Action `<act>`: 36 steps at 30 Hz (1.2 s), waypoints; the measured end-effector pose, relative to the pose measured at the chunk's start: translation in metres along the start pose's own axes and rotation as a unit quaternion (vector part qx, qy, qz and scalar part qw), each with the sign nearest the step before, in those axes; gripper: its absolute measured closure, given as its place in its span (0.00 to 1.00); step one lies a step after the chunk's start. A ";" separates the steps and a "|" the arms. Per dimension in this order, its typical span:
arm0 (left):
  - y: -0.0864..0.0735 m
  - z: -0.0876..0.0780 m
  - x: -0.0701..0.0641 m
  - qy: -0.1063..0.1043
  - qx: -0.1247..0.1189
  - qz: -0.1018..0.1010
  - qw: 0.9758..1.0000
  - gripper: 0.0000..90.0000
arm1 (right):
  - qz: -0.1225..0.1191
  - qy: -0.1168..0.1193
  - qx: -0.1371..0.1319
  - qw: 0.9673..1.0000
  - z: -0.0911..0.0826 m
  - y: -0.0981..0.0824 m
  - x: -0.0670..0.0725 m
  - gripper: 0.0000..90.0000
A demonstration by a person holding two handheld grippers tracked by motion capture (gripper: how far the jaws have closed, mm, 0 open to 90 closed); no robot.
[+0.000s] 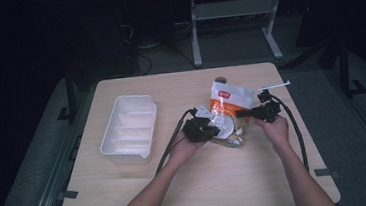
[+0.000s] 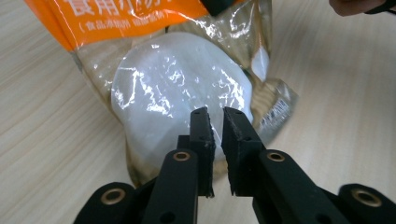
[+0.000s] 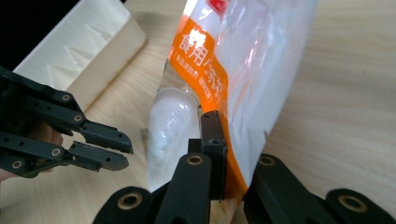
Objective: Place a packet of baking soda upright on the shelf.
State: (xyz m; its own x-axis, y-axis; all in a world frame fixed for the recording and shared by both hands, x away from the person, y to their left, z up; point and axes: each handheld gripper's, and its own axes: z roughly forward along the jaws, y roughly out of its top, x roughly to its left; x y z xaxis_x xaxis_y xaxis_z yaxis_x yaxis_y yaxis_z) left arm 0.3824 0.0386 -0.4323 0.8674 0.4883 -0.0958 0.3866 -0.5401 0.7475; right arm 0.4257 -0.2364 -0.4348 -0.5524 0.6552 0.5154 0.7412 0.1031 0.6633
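On table: bag [image 1: 228,110] holds white powder; right gripper [image 3: 232,154] fingers pinching it; left gripper [image 2: 217,122] fingers slightly spread.

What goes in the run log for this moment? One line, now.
left gripper: fingers slightly apart, off bag | right gripper: shut on bag edge | bag: on table, white lump inside | white tray: left, untouched

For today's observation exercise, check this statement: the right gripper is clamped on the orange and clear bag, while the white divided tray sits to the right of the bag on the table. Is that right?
Not quite. The right gripper is indeed clamped on the bag, but the white divided tray sits to the left of the bag, not the right. The high view shows this.
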 end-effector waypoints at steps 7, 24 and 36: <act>-0.010 -0.021 -0.005 -0.012 -0.016 0.008 1.000 0.82 | -0.040 -0.001 0.005 0.999 -0.009 0.013 0.024 1.00; -0.044 -0.066 -0.026 -0.028 -0.042 0.032 0.998 0.64 | -0.130 -0.025 0.041 0.990 -0.016 0.035 0.078 1.00; -0.074 -0.084 -0.038 -0.032 -0.038 0.038 0.998 0.45 | -0.153 -0.026 0.042 0.987 -0.018 0.055 0.102 1.00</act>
State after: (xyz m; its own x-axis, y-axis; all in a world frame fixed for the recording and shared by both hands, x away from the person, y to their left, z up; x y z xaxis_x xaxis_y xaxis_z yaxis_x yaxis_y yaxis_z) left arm 0.2947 0.1176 -0.4282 0.9126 0.4014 -0.0776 0.2963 -0.5187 0.8020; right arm 0.4030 -0.1768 -0.3361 -0.7371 0.6206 0.2676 0.5724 0.3628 0.7353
